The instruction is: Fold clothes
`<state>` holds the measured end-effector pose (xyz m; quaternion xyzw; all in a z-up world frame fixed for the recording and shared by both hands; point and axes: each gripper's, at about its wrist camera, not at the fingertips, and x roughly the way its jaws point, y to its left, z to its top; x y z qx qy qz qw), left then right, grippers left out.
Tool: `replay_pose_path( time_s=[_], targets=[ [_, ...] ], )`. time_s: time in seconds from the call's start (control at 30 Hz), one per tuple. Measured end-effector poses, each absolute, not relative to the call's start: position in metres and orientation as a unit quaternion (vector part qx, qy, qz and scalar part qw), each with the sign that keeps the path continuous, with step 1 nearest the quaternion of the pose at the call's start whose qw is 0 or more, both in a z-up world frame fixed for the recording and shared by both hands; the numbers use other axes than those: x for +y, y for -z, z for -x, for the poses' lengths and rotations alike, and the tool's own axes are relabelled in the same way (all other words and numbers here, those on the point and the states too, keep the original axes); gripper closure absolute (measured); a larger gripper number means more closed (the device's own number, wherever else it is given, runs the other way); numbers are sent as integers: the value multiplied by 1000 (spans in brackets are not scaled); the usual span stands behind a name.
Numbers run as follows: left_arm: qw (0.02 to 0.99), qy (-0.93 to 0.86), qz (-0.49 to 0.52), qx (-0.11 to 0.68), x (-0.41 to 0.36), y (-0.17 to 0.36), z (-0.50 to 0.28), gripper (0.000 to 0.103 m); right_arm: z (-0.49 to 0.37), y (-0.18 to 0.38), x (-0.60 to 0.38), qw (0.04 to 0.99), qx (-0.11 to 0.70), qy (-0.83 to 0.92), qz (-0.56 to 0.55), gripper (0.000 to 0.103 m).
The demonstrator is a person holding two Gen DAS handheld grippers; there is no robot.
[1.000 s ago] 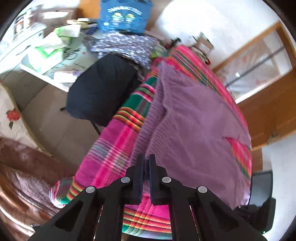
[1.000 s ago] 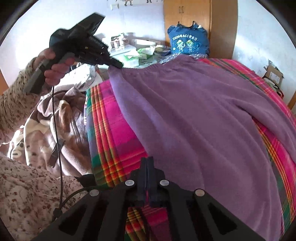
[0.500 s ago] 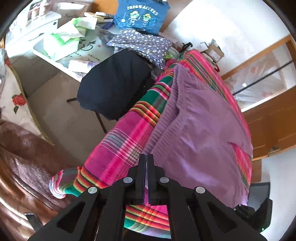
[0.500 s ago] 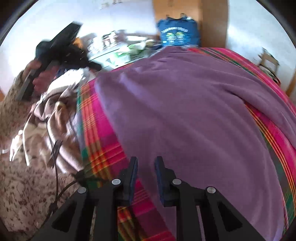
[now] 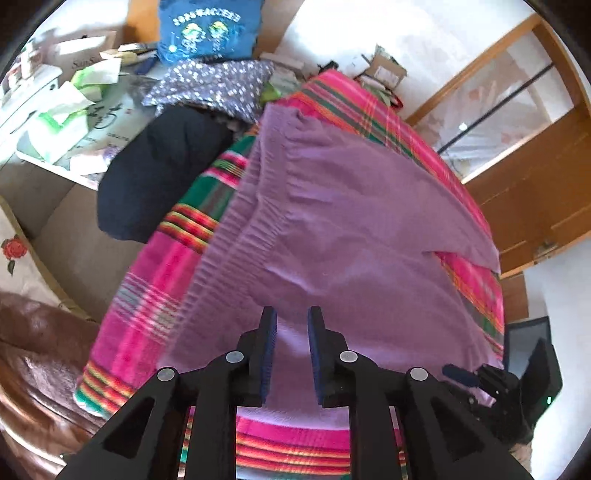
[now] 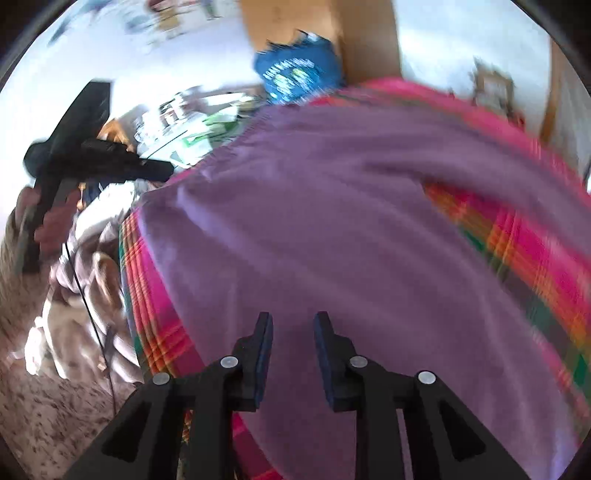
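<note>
A purple knitted sweater (image 5: 343, 236) lies spread flat on a bed covered with a pink plaid blanket (image 5: 155, 280); its ribbed hem runs along the left side. My left gripper (image 5: 291, 321) is open and empty, just above the sweater near its lower corner. In the right wrist view the same sweater (image 6: 332, 229) fills the middle, blurred by motion. My right gripper (image 6: 293, 325) is open and empty over the sweater's near edge. The left gripper (image 6: 162, 170) shows at the upper left there, held in a hand. The right gripper (image 5: 456, 373) shows at the left view's lower right.
A dark chair (image 5: 162, 173) stands left of the bed, beside a cluttered table (image 5: 66, 122). A blue bag (image 5: 207, 29) and a spotted cloth (image 5: 214, 85) lie beyond. Wooden doors (image 5: 535, 206) are on the right. Brown bedding (image 6: 74, 295) is piled left of the bed.
Both grippers were shut on the sweater's edge a second ago and now are open. The sweater has dropped flat onto the bed. The right gripper is moving fast, blurring its view.
</note>
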<state>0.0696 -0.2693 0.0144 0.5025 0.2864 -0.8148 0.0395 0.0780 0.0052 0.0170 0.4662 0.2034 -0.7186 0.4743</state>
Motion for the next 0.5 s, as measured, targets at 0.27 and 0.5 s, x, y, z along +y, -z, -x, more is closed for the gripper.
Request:
replay_pose_path(
  time_s=[0.27,0.5],
  targets=[
    [37,796,-543,265,-265,3,-63,85,-66,-12,19,464,185,719,-483,76],
    [29,784,-569,247,-267,11,-74,84,-17,-38,40,418,154,764,-467,76]
  ],
)
